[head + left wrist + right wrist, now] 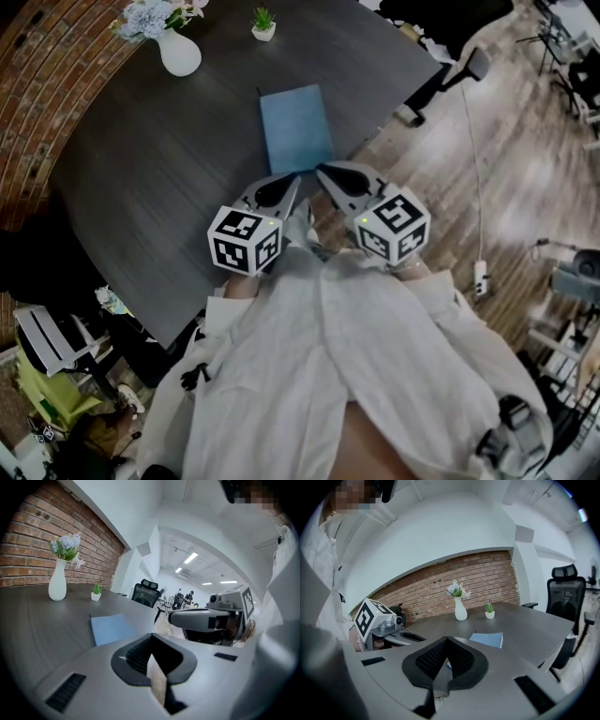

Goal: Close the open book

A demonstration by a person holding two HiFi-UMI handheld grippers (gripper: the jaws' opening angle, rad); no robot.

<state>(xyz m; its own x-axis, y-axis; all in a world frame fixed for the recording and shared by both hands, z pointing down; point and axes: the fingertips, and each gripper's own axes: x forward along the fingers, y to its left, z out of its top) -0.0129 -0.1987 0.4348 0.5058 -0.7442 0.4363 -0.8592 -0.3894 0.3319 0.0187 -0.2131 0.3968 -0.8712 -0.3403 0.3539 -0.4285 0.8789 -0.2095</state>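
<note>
A blue book (296,127) lies closed and flat on the dark table (141,141), near its front edge; it also shows as the book (112,627) in the left gripper view and the book (487,639) in the right gripper view. My left gripper (292,180) and right gripper (322,172) hover side by side just short of the book's near edge, close to the person's white shirt. Both point toward the book, apart from it. Each gripper's jaws are shut with nothing between them, as its own view shows: left gripper (151,641), right gripper (446,643).
A white vase of flowers (178,49) and a small potted plant (263,25) stand at the table's far side. A black office chair (448,73) sits off the table's right corner, over wooden floor (469,187). A brick wall (37,56) runs along the left.
</note>
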